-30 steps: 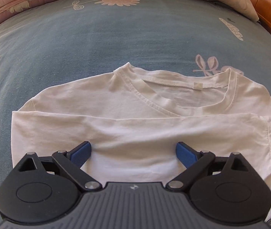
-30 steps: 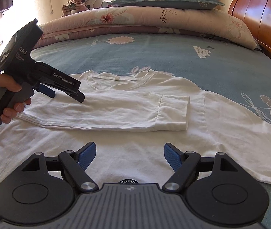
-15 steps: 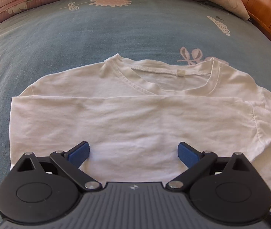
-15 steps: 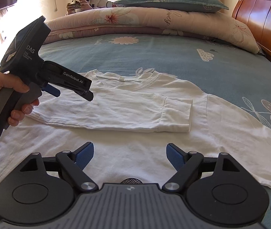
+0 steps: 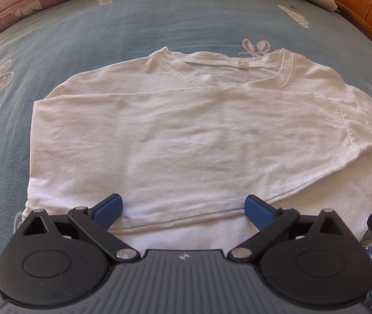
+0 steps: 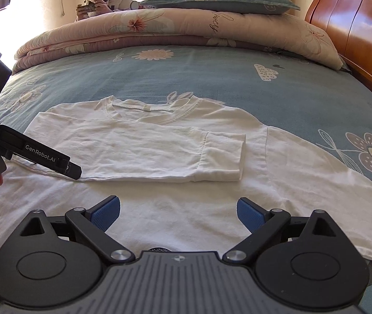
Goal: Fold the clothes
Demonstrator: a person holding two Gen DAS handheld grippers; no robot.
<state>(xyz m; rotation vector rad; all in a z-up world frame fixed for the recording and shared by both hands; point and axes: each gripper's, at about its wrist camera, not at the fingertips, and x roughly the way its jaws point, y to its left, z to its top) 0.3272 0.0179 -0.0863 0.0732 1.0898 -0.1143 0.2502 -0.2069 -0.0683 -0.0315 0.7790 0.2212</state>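
On the blue flower-printed bedsheet one white long-sleeved cotton shirt is laid flat, collar away, one sleeve folded across the chest and the other stretched out sideways. Two grippers are seen: the left gripper is held wide apart, empty; the right gripper is opening, with nothing between its jaws.

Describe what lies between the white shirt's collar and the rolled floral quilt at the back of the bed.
Only bare blue flower-printed bedsheet lies between the white long-sleeved cotton shirt and the rolled floral quilt; the right wrist view shows this best.
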